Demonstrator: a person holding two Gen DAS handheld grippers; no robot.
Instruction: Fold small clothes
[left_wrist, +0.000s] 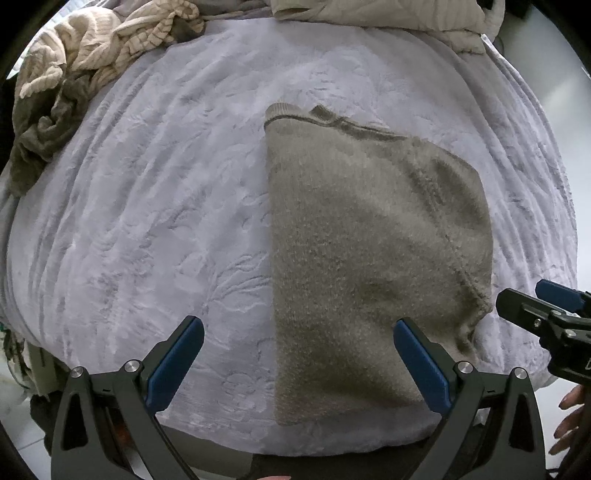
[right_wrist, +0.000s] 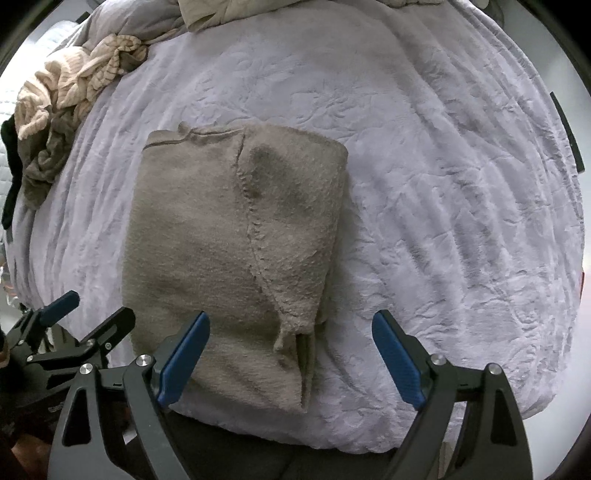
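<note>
On the blanket lies a folded sweater (taupe knit); left gripper and right gripper hover, fingers apart, empty.

A home bedroom: a plush embossed bedspread with heaped laundry (crumpled, unsorted).

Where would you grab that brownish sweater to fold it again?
Probably the near hem of the sweater, one gripper at each bottom corner, coming from the near edge of the bed. It lies flat as a long, narrow shape, so lifting the hem toward the collar halves it.
</note>
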